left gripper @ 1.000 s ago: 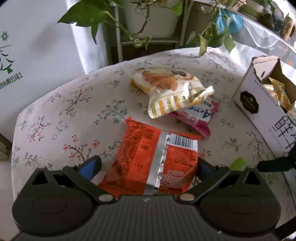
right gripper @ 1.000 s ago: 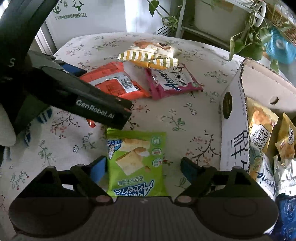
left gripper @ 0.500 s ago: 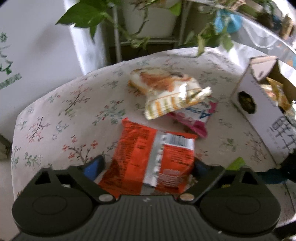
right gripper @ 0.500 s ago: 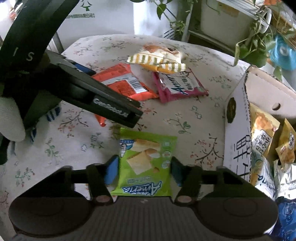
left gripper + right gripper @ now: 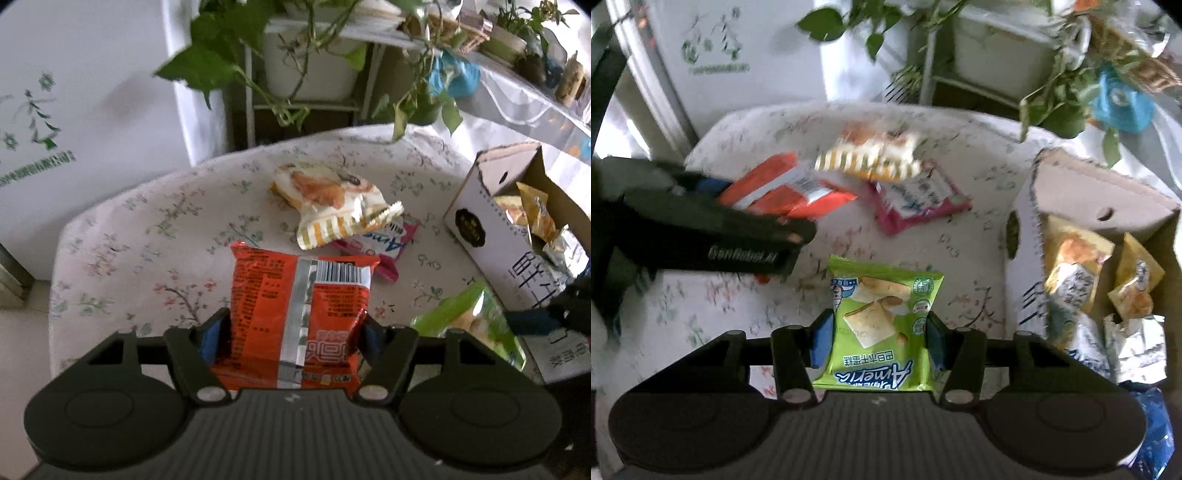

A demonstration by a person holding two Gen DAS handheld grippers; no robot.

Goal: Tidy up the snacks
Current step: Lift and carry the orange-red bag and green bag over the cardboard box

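The left gripper [image 5: 291,332] has just been closing its jaws, and they now pinch an orange-red snack packet [image 5: 299,306] by its two long edges. The packet shows its back, with a silver seam running along its long axis and a barcode near the far end; that axis runs away from the camera, in line with the fingers, and the far end hangs above the flowered cloth of the bench [image 5: 147,236]. The right gripper [image 5: 881,339] is clenched on a green cracker packet [image 5: 882,321], its blue pads [image 5: 822,341] pressing the packet's two sides. That packet faces up, its long axis also along the fingers, the brand lettering at the near end and upside down to the camera, the far end pointing toward the middle of the bench. Still lying on the cloth are a cream and orange striped packet [image 5: 332,206], its crimped end toward the box, and a pink packet [image 5: 380,243] partly beneath it. At the right edge of the bench stands an open cardboard box [image 5: 1027,229] with several yellow and silver packets [image 5: 1078,258] already inside. In the right wrist view the left gripper [image 5: 798,236] appears from the side, the orange-red packet sticking out beyond its fingers; that part of the picture is blurred.
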